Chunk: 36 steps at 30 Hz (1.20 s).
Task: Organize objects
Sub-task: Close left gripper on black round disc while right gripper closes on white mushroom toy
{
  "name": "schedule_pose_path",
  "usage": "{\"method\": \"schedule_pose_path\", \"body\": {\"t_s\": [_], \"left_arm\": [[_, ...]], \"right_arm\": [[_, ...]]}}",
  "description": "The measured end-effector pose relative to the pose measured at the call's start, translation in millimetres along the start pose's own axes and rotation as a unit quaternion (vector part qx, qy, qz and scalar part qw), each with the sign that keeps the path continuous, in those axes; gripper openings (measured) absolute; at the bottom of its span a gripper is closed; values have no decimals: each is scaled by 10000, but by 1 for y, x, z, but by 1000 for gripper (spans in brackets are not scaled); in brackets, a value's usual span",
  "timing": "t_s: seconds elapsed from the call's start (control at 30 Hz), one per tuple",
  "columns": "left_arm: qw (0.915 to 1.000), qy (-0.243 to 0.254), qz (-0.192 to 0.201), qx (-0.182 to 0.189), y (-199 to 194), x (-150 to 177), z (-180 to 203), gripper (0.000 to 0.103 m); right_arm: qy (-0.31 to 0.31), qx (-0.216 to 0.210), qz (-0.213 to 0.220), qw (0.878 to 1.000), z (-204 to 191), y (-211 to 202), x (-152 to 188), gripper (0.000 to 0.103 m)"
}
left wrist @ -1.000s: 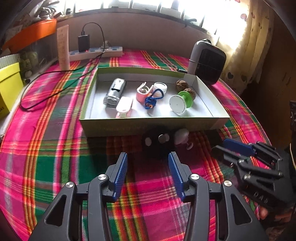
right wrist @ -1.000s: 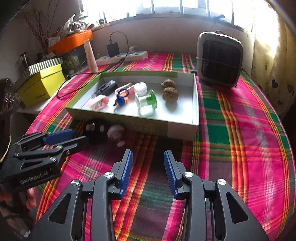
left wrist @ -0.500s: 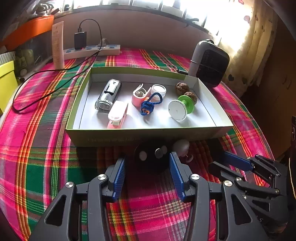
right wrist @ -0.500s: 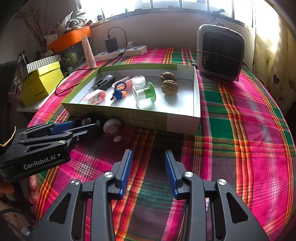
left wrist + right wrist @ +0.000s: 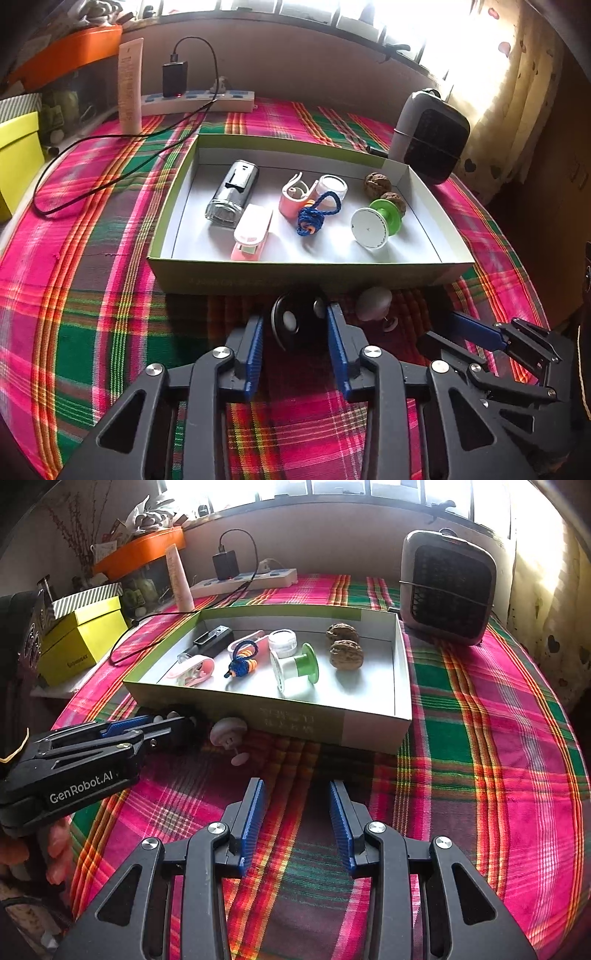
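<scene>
A black round object with white studs (image 5: 299,325) lies on the plaid cloth just in front of the shallow green box (image 5: 295,275). My left gripper (image 5: 293,321) is closing around it, blue pads against its sides, and it has tipped up a little. In the right wrist view the left gripper (image 5: 162,725) hides most of that object. A white mushroom-shaped knob (image 5: 373,302) rests loose beside it, against the box wall (image 5: 332,727). My right gripper (image 5: 295,790) hangs open over bare cloth with nothing between its fingers. The box holds a green spool (image 5: 376,223), two walnuts (image 5: 343,646), a blue cord (image 5: 314,218) and clips.
A grey heater (image 5: 448,587) stands behind the box at the right. A power strip with a charger (image 5: 195,99) and its black cable (image 5: 92,140) lie at the back left. A cream tube (image 5: 129,85) and a yellow box (image 5: 81,638) are nearby.
The left gripper moved forward to the black object and narrowed its jaws around it. The right gripper kept still.
</scene>
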State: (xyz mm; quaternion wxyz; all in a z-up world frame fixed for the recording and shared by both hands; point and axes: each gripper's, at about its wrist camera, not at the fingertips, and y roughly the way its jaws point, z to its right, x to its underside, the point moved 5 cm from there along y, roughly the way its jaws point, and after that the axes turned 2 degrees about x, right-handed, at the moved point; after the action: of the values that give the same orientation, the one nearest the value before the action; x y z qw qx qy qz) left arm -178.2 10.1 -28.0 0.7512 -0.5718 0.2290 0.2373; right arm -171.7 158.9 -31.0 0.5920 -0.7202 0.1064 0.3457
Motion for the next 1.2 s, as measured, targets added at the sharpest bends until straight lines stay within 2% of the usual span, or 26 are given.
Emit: {"method": "schedule_pose_path", "body": {"t_s": [0.03, 0.7, 1.2], "left_arm": [[10000, -9, 14, -4, -1, 0, -1, 26], [9995, -309, 113, -4, -16, 11, -33, 27], [9997, -210, 128, 50, -16, 12, -33, 27]], "right_arm": [[-1, -3, -6, 10000, -1, 0, 0, 37], [-368, -273, 55, 9989, -36, 10, -18, 37], [-349, -131, -59, 9993, -43, 28, -30, 37]]}}
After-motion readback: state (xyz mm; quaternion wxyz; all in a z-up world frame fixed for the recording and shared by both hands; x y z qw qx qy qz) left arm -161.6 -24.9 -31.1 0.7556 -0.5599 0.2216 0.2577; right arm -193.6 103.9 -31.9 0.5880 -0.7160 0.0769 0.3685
